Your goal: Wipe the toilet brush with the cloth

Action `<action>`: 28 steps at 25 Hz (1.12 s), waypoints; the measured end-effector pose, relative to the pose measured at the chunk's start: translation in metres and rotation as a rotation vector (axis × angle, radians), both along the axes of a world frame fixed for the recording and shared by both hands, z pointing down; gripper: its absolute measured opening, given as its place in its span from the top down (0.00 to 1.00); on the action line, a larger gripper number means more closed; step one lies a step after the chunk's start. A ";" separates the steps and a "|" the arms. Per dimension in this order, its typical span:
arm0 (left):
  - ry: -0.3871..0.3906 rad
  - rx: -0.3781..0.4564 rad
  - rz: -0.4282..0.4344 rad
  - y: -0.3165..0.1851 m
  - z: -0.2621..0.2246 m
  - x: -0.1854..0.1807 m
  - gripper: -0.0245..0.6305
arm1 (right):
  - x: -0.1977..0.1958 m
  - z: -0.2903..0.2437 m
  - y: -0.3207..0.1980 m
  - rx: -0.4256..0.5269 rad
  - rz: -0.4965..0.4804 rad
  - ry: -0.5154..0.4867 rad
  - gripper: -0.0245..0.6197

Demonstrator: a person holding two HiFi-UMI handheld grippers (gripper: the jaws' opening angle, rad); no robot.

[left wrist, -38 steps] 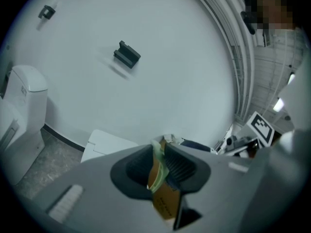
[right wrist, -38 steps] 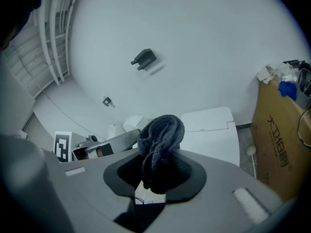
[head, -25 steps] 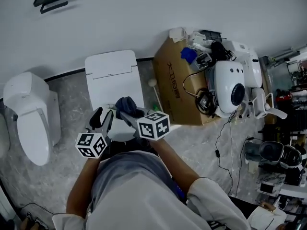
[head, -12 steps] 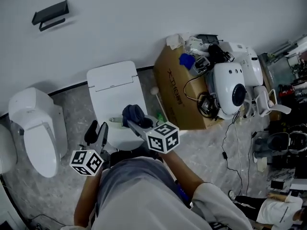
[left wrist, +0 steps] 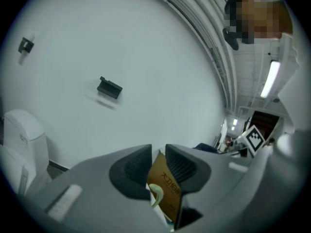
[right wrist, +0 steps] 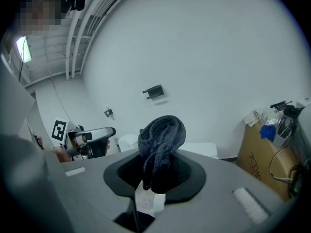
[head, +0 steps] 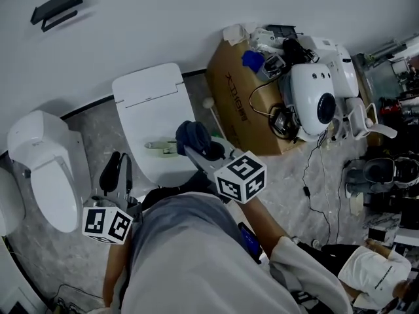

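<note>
A toilet brush (head: 159, 146) with a pale green handle lies on the closed white toilet lid (head: 147, 93). My right gripper (head: 200, 150) is shut on a bunched dark blue cloth (head: 194, 136), held over the lid's front right, just right of the brush. The right gripper view has the cloth (right wrist: 160, 140) standing up between the jaws. My left gripper (head: 118, 169) hangs left of the toilet bowl, apart from the brush. Its jaws stand a narrow gap apart with nothing between them; the left gripper view shows the brush handle (left wrist: 158, 195) only through that gap.
A second white toilet (head: 39, 165) stands at the left. A cardboard box (head: 245, 103) full of cables and a white machine (head: 317, 103) crowd the right. A white-knobbed stick (head: 208, 103) stands between toilet and box. A black holder (head: 55, 8) hangs on the wall.
The left gripper has drawn back down and left, away from the lid. The right gripper with the cloth has shifted right over the lid's front. The brush stays on the lid.
</note>
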State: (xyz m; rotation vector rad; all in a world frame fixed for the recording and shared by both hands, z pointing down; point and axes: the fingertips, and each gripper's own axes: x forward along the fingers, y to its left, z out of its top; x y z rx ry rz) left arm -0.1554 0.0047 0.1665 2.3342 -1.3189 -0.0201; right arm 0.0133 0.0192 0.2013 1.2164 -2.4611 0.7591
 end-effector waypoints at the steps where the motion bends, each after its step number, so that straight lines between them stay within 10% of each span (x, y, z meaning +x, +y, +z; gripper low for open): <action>1: -0.014 0.013 -0.006 0.001 -0.003 0.000 0.96 | 0.003 -0.004 0.001 0.012 0.000 0.011 0.82; 28: -0.120 0.080 -0.052 0.016 -0.018 0.007 0.96 | 0.014 -0.022 0.019 0.142 0.034 0.109 0.83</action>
